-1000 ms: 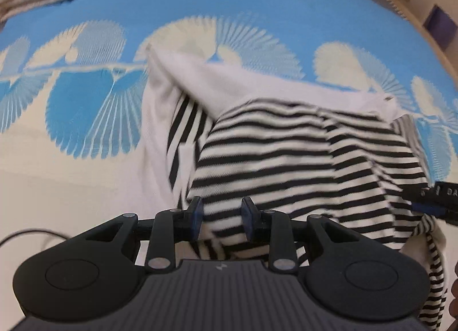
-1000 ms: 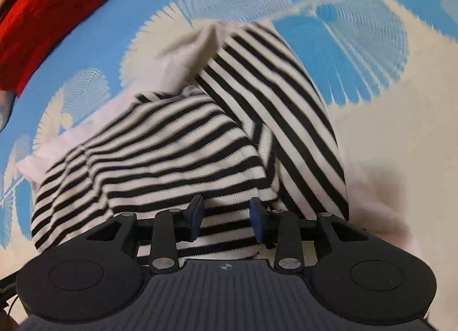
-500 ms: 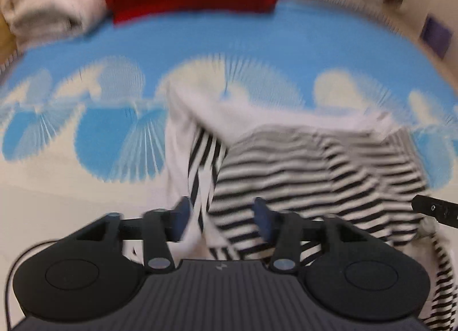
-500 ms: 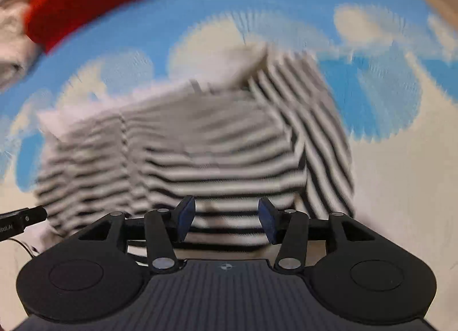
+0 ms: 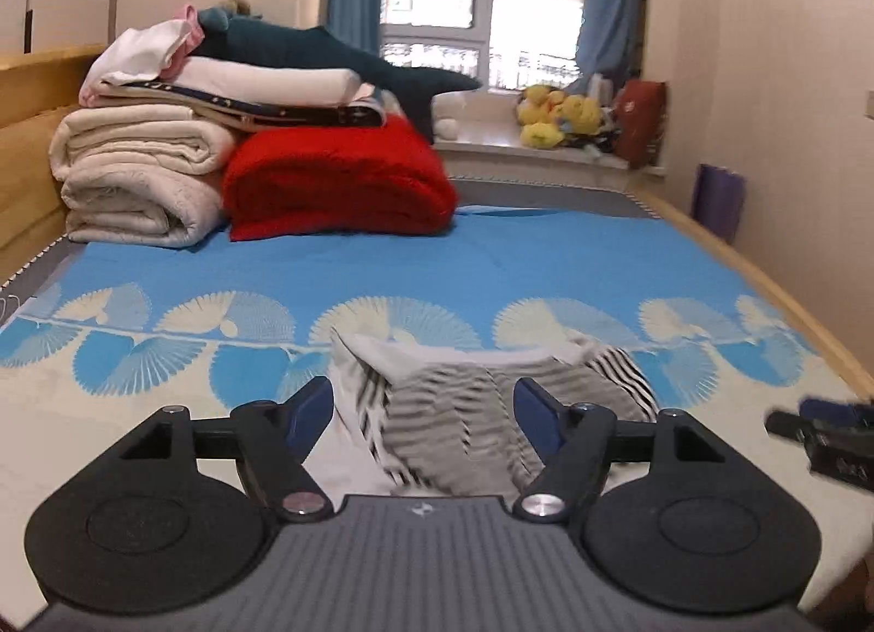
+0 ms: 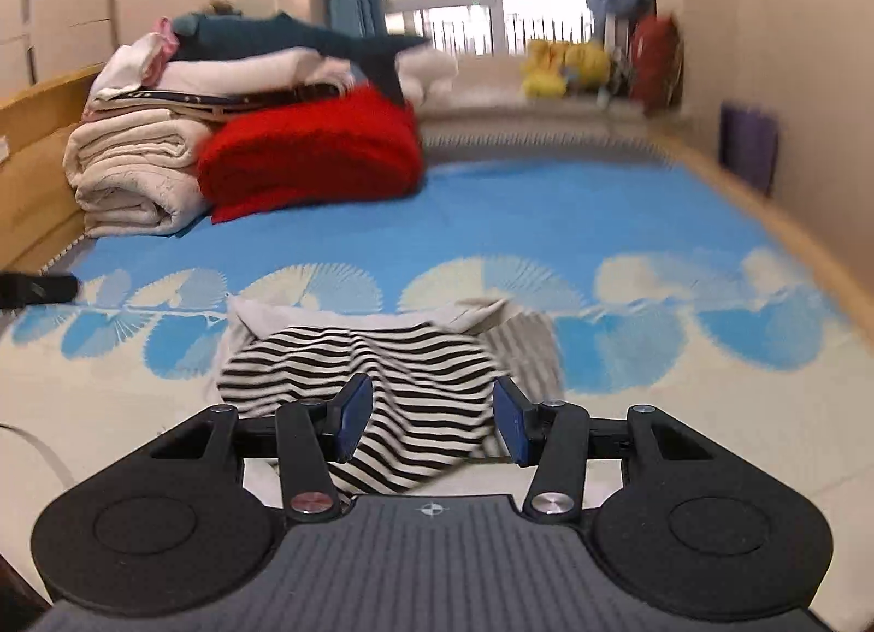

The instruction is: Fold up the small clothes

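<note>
A small black-and-white striped garment (image 5: 464,413) lies folded in a loose bundle on the blue and cream bedsheet (image 5: 546,260); its white inner side shows along the far edge. It also shows in the right wrist view (image 6: 382,375). My left gripper (image 5: 425,413) is open and empty, raised just in front of the garment. My right gripper (image 6: 431,416) is open and empty, also just short of the garment. The right gripper's tip shows at the right edge of the left wrist view (image 5: 819,435).
A red folded blanket (image 5: 333,178) and a stack of cream blankets (image 5: 136,178) with other bedding sit at the far left of the bed. Yellow plush toys (image 5: 557,118) sit on the window sill. A wooden bed rail (image 5: 765,293) runs along the right.
Both grippers opened, let go of the striped garment and pulled back and tilted up, so the room beyond the bed is now in view. The garment stays lying on the sheet.
</note>
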`<state>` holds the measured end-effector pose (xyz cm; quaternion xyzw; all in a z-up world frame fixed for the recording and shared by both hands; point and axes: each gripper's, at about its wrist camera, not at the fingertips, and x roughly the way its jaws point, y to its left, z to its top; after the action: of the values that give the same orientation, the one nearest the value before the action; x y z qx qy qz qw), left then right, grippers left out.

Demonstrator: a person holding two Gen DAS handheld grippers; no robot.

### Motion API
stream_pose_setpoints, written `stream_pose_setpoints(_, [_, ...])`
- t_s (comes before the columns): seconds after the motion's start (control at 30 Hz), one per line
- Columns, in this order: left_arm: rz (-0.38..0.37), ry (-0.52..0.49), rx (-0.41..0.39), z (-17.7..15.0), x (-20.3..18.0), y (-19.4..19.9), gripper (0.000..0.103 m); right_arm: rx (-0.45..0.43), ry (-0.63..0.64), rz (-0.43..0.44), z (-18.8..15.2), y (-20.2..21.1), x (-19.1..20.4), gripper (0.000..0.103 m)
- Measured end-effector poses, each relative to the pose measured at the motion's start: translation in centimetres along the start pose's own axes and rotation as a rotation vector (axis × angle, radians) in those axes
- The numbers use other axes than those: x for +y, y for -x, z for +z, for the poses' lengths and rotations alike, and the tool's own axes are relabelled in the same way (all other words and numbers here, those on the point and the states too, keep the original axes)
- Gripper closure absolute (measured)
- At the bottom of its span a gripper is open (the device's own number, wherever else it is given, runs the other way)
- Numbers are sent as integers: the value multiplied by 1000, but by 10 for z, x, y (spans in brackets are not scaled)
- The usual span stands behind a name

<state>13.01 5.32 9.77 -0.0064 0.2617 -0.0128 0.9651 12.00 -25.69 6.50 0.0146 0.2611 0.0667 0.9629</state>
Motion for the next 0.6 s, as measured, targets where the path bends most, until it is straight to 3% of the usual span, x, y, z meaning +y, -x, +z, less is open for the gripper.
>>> stream_pose_setpoints(0.13, [46, -96, 21, -50, -22, 37, 25, -23, -23, -39, -36, 32, -9, 52])
stream_pose_setpoints(0.3, [43, -58, 105, -89, -37, 53, 27, 10, -46, -83, -65, 46, -19, 52])
stream_pose_setpoints(0.4, [19, -68, 79, -79, -57, 69, 27, -26, -62, -81, -74, 54, -26, 52])
stream_pose_setpoints(0.6, [-111, -103, -9, -21, -113, 127, 26, 19, -176, -136, -88, 47, -45, 52])
